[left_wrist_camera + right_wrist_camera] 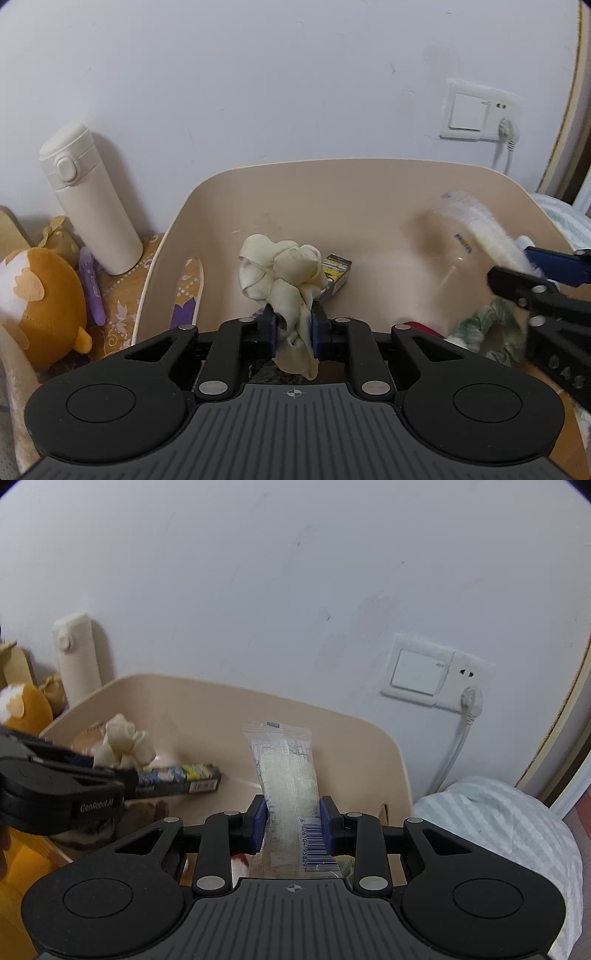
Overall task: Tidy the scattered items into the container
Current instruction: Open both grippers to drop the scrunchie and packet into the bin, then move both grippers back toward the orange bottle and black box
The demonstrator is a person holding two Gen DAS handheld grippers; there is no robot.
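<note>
My left gripper [293, 326] is shut on a cream scrunchie [284, 273] and holds it above the inside of the beige container [332, 173]. My right gripper [292, 818] is shut on a clear snack packet [286, 775] with a barcode, held upright over the container's [391, 753] right side. In the left wrist view the packet [476, 225] and right gripper [535, 273] show blurred at the right. In the right wrist view the left gripper [99, 768] and scrunchie [123, 746] show at the left. A small dark box [336, 273] [177, 777] and a green scrunchie [484, 325] lie inside the container.
A cream flask [88, 199] stands left of the container by the wall. An orange plush toy [40, 302] and a purple pen [92, 291] lie at the left. A wall socket with a plugged cable [469, 701] is behind. Striped bedding [498, 819] lies at the right.
</note>
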